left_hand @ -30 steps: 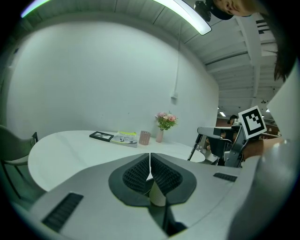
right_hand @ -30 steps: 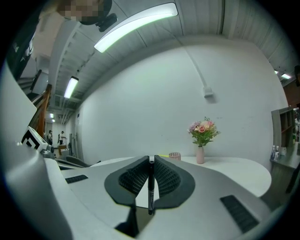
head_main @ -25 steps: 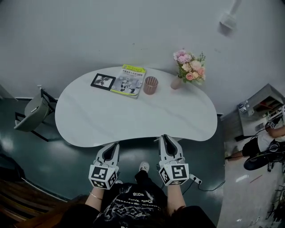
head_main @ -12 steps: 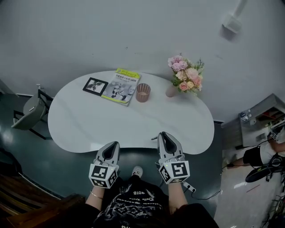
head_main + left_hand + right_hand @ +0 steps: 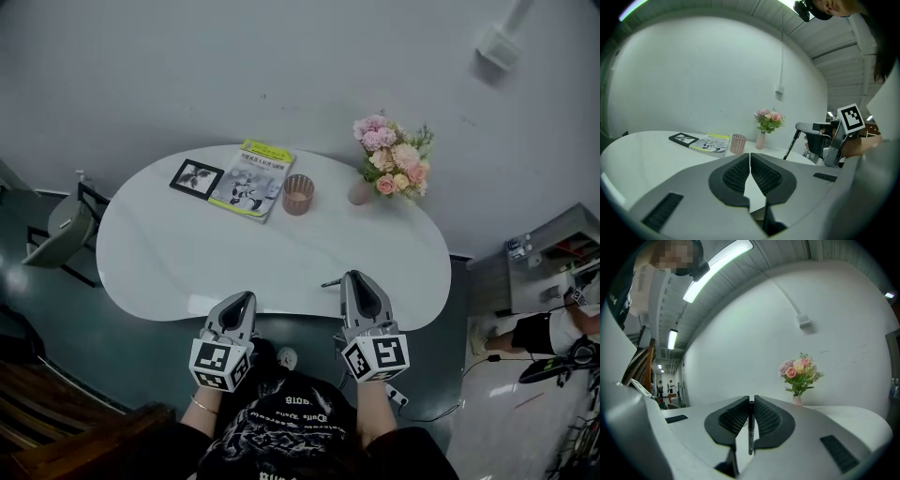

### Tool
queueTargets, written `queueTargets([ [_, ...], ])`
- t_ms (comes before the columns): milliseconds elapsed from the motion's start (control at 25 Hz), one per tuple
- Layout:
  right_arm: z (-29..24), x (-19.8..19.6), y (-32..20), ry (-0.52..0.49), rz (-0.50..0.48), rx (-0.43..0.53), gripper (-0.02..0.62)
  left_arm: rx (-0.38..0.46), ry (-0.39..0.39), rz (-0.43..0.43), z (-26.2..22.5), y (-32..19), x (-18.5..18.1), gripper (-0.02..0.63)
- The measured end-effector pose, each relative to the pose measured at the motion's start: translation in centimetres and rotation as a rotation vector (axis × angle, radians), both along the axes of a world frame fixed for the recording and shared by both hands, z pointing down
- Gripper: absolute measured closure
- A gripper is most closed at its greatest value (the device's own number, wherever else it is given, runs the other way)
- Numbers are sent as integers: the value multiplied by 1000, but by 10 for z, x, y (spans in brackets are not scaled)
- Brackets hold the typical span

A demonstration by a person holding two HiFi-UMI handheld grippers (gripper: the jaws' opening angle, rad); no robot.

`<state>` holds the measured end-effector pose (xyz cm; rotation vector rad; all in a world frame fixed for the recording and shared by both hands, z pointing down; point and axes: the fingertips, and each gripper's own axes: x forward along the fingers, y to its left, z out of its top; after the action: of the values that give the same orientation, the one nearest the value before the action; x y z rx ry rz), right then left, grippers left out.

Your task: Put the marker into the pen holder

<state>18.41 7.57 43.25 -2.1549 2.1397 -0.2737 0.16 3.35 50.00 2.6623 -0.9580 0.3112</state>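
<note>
Head view and gripper views: marker clamped in the right gripper at the near edge of the table

Nearest the camera, the person's dark printed shirt (image 5: pixel 281 422) fills the bottom of the head view, with both forearms reaching forward. The left gripper (image 5: pixel 239 298) (image 5: pixel 750 157) hovers at the near edge of the white table (image 5: pixel 187 253). Its ribbed pads meet along a thin line, with nothing between them. The right gripper (image 5: pixel 354 278) (image 5: pixel 751 401) is level with it and just beside it. Its pads are pressed narrow on the black marker (image 5: pixel 332 281) (image 5: pixel 750 427) (image 5: pixel 791 145). The marker is gripped near its upper end and hangs below the jaws, slanting down over the table's near rim.

Across the tabletop, well apart from both grippers, stands the pink pen holder (image 5: pixel 298 194) (image 5: pixel 738 143). It is upright, and its inside cannot be made out. Just beside it on the left lies a magazine (image 5: pixel 250 178) (image 5: pixel 711 143) with a yellow-green top band. A black photo frame (image 5: pixel 196 177) (image 5: pixel 683 138) lies flat at the magazine's far left edge. To the right of the pen holder a small vase (image 5: pixel 360 192) holds a pink bouquet (image 5: pixel 389 159) (image 5: pixel 800 373). A grey chair (image 5: pixel 56 230) stands off the table's left end. A plain white wall (image 5: pixel 281 66) closes the scene behind.
</note>
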Motion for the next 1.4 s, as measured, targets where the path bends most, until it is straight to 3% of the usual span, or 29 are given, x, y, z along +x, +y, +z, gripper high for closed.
queueTargets([
  [480,-6,16,-37,-5,55,2,540,29,15,41,-16,-58,18,580],
  [960,-12,15,-90,7,92,-14,540,6,36,56,-18,-114,11,580],
  [1400,-48,15,-145,-11,120,69,538,-20,30,66,-12,-156,-6,580],
])
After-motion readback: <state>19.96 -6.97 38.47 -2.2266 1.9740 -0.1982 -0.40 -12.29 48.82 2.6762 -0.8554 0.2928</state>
